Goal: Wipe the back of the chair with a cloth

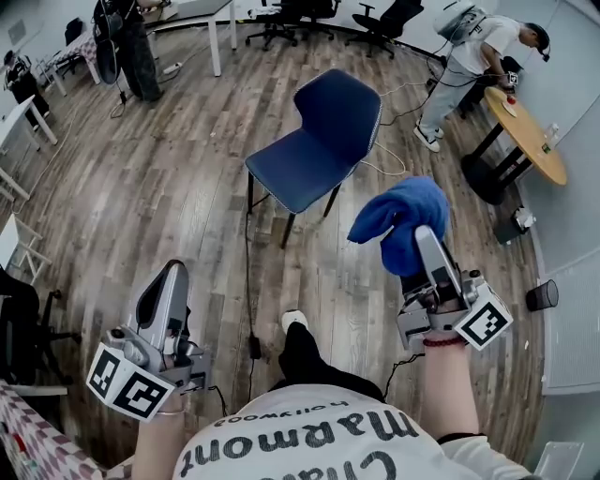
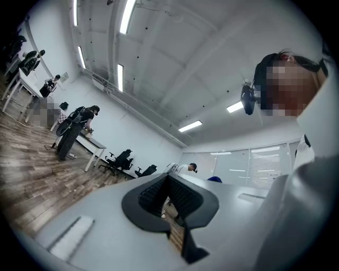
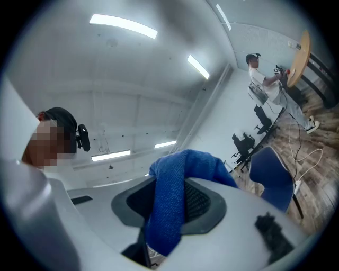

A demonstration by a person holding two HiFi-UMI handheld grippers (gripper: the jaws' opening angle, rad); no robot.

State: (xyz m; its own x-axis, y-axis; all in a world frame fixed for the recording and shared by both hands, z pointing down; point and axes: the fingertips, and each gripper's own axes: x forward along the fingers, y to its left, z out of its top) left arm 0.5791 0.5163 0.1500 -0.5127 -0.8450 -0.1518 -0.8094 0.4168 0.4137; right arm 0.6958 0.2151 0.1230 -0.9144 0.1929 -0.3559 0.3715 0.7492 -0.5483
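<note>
Fingers of our right gripper pinch the blue cloth; our left gripper has its fingers together, empty.
We hold the cloth in the air, near the blue chair on the floor, not touching its back.

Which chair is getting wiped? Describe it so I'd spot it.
On the wood-plank floor, look mid-room, left of the round wooden table. The blue chair stands there alone; unlike the black office chairs at the far wall, it is a one-piece blue shell on thin dark legs.
</note>
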